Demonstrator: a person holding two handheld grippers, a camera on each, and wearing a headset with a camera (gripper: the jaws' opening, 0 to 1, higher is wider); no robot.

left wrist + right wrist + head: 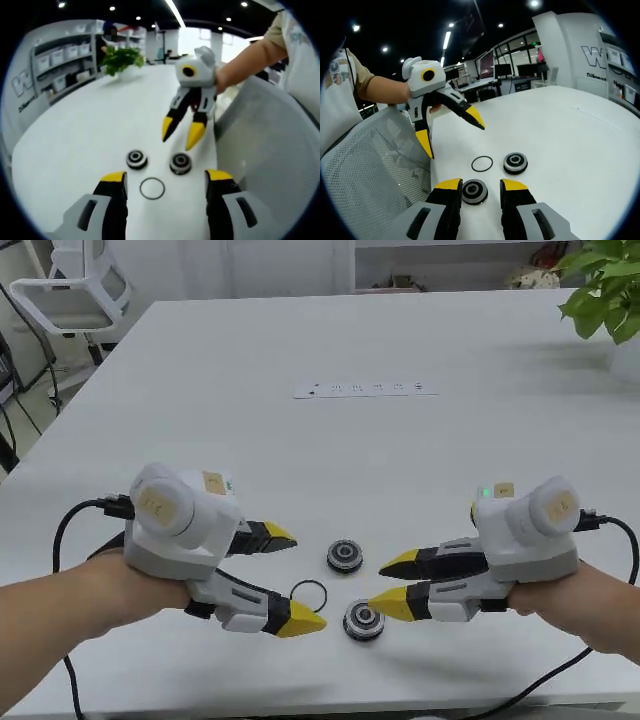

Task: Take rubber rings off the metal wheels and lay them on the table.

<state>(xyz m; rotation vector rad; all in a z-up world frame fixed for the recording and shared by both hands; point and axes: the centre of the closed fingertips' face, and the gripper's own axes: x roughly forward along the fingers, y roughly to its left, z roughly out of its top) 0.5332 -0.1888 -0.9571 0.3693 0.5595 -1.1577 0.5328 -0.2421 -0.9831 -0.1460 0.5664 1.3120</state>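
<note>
Left gripper (302, 580) and right gripper (379, 585) hang over the table (400, 440), both open and holding nothing. Far wheel (344, 555) and near wheel (363, 620) lie between them, the near one just ahead of the right jaws. One ring (308, 594) lies loose between the left jaws. Best to steady the near wheel with one gripper and pinch only its rubber rim.

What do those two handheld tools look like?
The left gripper and right gripper match: white-and-grey bodies, black jaws ending in pointed yellow tips, and a black cable trailing from each. The person wears a short beige sleeve.

ring (309, 582) flat beside two wheels (345, 556)
</note>
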